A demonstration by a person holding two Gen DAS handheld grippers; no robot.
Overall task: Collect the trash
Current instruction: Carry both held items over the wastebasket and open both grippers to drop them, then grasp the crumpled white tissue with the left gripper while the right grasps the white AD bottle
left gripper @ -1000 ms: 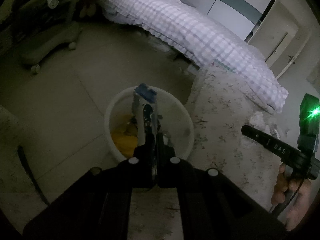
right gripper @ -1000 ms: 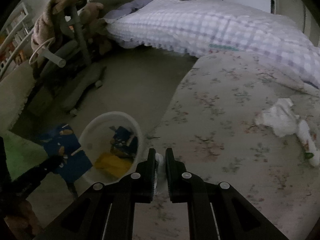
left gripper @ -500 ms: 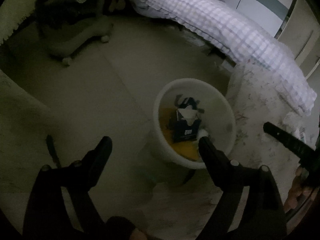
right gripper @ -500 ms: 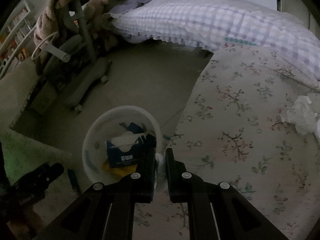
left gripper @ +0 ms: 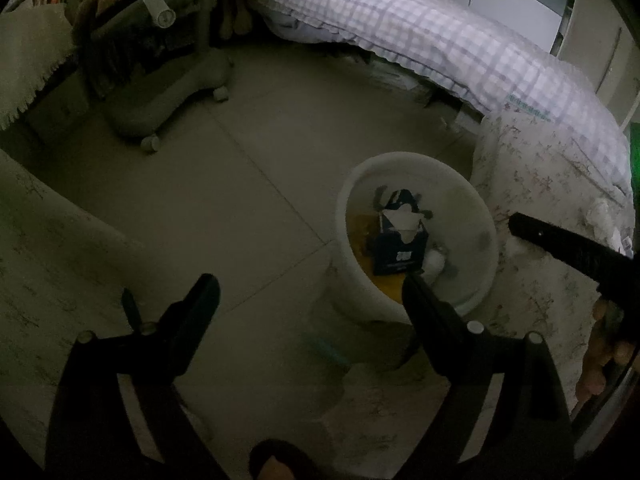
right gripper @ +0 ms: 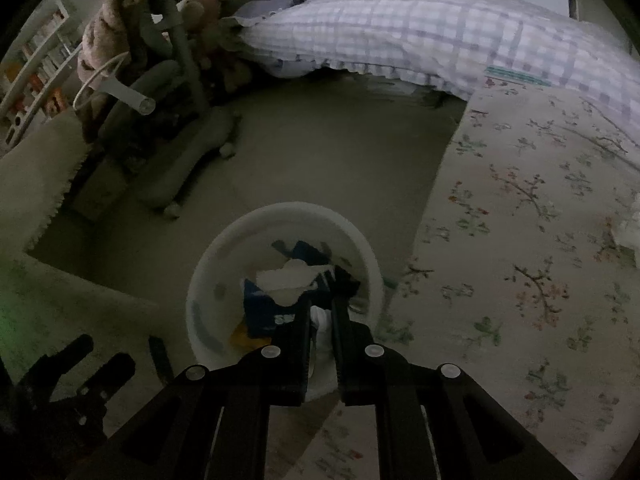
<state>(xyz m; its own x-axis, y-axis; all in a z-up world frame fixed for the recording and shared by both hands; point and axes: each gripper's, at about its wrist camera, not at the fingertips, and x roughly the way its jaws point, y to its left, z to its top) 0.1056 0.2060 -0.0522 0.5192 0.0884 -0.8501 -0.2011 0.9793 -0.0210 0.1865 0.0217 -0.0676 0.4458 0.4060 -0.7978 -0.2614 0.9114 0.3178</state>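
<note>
Our left claw [left gripper: 310, 292] gapes over the floor with its jaws opening and nothing between them, while our right claw [right gripper: 321, 320] pinches a small white wad of tissue [right gripper: 320, 317] above the white bin [right gripper: 208, 280].

In the left wrist view the bin [left gripper: 416, 160] sits right of centre on the grey tiled floor [left gripper: 240, 160], just beside the edge of the floral bedsheet [left gripper: 532, 292]. Inside it we see a dark blue tissue box [left gripper: 394, 246] with white paper poking from its top, yellow trash [left gripper: 360, 228] beneath it and a white wad by its lower right corner. Our right claw's finger enters from the right edge of that frame. In the right wrist view a checked quilt [right gripper: 420, 36] fills the upper right, a grey wheeled chair [right gripper: 176, 160] stands upper left, and more crumpled white tissue [right gripper: 630, 226] lies on the sheet at the right edge.
</note>
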